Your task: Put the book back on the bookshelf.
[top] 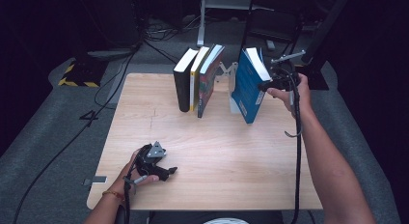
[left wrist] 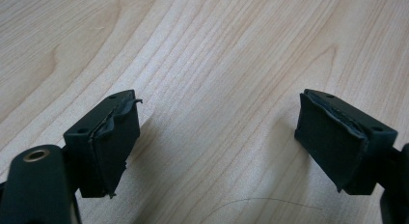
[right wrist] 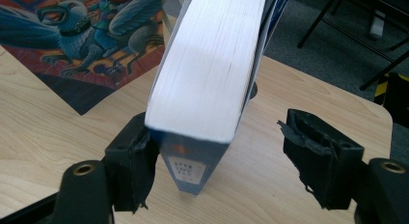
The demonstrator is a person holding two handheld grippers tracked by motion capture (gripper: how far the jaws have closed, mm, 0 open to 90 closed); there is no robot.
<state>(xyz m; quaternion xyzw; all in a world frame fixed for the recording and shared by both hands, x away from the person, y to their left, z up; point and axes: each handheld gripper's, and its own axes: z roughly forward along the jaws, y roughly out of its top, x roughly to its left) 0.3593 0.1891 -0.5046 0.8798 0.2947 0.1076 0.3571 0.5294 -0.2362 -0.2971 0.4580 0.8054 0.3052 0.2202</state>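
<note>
Books stand in a short row at the far edge of the pale wooden table (top: 207, 151): a black-covered book (top: 182, 84), a yellow-spined book (top: 195, 79) against it, and a book with a colourful illustrated cover (top: 208, 84) leaning on those two. Well apart to their right stands a thick blue paperback book (top: 248, 84), tilted, its white page block facing up and to the right.

The right tool (top: 271, 84) is at that blue book's upper right edge. In the right gripper view the blue paperback (right wrist: 207, 74) sits between the jaws of the right tool (right wrist: 217, 161): the left pad touches its cover, while the right pad stands clear of it with a gap of table showing, so the jaws are open and not pressing on the book. The illustrated cover (right wrist: 87, 35) shows beyond.

Near the table's front left corner the left tool (top: 166, 173) rests low over the wood. In its own view the left tool (left wrist: 217, 147) has its jaws spread apart, with bare table between them.
</note>
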